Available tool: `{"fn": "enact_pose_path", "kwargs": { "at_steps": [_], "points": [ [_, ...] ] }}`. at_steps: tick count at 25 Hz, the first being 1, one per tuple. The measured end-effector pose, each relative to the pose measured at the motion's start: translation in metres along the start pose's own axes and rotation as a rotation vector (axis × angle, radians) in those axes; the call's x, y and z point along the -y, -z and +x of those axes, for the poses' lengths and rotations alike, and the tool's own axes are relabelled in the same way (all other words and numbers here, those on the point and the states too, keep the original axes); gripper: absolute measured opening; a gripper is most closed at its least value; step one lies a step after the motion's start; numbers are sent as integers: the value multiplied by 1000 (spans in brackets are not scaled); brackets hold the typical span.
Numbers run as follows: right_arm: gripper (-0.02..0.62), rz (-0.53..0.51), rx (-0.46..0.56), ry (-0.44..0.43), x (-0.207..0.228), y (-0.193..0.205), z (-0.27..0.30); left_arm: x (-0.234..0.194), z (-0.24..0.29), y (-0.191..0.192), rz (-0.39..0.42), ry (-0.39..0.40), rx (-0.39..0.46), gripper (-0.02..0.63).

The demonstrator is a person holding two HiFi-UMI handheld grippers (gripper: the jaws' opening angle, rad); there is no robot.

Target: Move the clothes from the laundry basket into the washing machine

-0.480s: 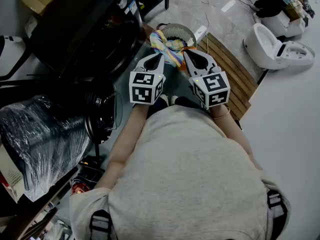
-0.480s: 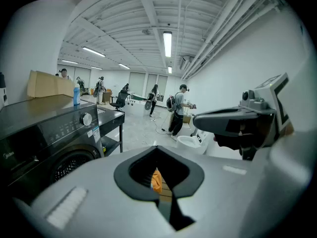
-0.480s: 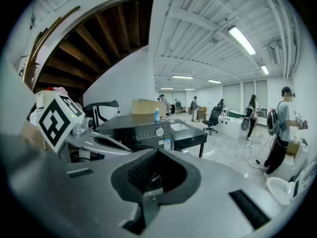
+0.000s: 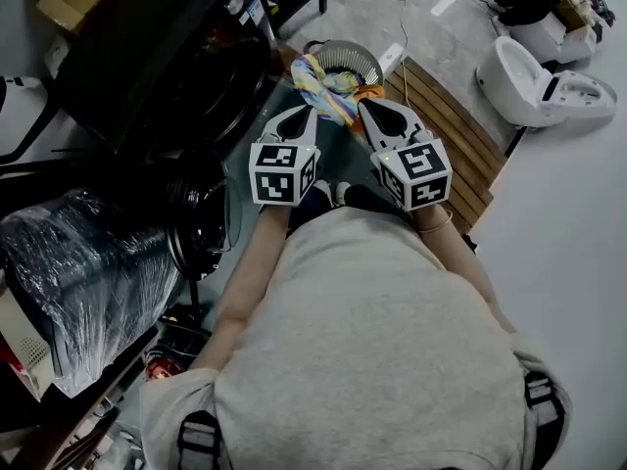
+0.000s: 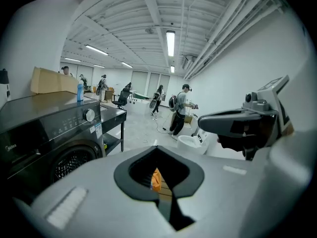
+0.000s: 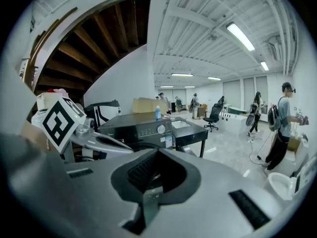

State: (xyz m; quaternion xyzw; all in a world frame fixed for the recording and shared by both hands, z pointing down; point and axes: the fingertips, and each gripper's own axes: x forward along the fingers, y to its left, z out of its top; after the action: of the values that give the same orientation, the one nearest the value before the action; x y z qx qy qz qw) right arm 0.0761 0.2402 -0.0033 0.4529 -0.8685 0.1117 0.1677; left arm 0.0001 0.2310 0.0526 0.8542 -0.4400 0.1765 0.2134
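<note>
Seen from above, a crumpled, multicoloured soft cloth (image 4: pixel 325 84) lies heaped over the rim of a round, pale, ribbed plastic laundry basket (image 4: pixel 364 59) on the floor. A glossy black front-loading washing machine (image 4: pixel 186 86) stands just to its left. The matte grey left gripper (image 4: pixel 313 114) and right gripper (image 4: pixel 361 106) hover near the cloth, each with its jaws pressed together on nothing. The task looks barely begun: no garment shows inside the machine, and the cloth has yet to be grasped and loaded.
</note>
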Motion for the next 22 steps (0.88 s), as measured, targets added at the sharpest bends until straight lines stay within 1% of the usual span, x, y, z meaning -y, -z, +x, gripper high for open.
{"fn": "enact_pose_path", "kwargs": {
  "at_steps": [5, 8, 13, 17, 22],
  "points": [
    [8, 19, 41, -13, -9, -8, 2, -2, -2, 2, -7, 18, -4, 9],
    [8, 45, 36, -16, -17, -7, 6, -6, -2, 4, 11, 44, -15, 9],
    [8, 91, 3, 8, -25, 7, 8, -12, 0, 2, 25, 79, -26, 9],
    [8, 118, -24, 15, -19, 15, 13, -11, 4, 7, -9, 95, -40, 9],
    [8, 121, -50, 5, 3, 18, 33, -20, 19, 13, -62, 73, -55, 8]
  ]
}}
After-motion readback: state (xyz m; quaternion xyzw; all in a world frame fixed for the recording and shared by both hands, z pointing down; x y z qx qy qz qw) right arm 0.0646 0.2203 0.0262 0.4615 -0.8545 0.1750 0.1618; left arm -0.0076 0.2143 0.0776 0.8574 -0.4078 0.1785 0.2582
